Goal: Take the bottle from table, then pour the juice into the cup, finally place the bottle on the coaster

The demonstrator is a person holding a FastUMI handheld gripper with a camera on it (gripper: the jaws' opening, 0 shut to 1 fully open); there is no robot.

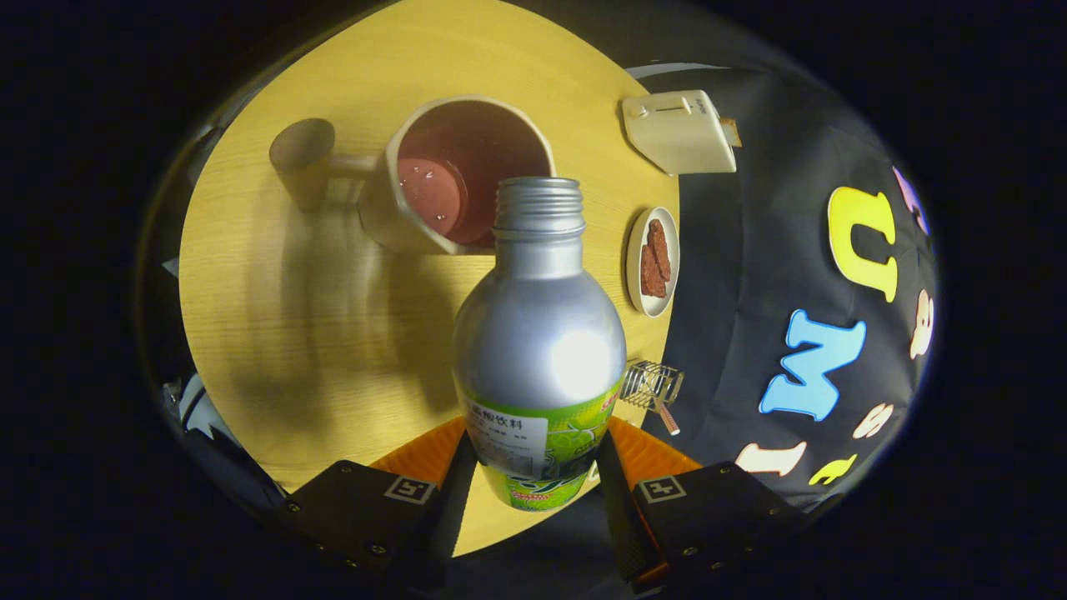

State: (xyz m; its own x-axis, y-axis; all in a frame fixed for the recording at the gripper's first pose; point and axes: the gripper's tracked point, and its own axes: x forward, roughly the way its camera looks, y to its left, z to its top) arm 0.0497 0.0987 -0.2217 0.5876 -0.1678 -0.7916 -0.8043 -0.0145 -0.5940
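My gripper [533,471] is shut on a silver metal bottle [538,333] with a green label, both fingers pressing on its lower body. The bottle's threaded mouth [539,204] has no cap and points toward the pale cup [392,217] just beyond it, close to the cup's near rim. The cup has a dark red inside and a reddish round patch with small droplets at its bottom [429,193]. No stream shows between the mouth and the cup. A brown cylinder-shaped handle [302,158] sticks out from the cup's far side.
The round wooden table [275,333] carries a white toaster [679,132], a small white plate [635,250] with brown food pieces, and a small wire rack [652,385] near the table's edge, all to the right of the bottle.
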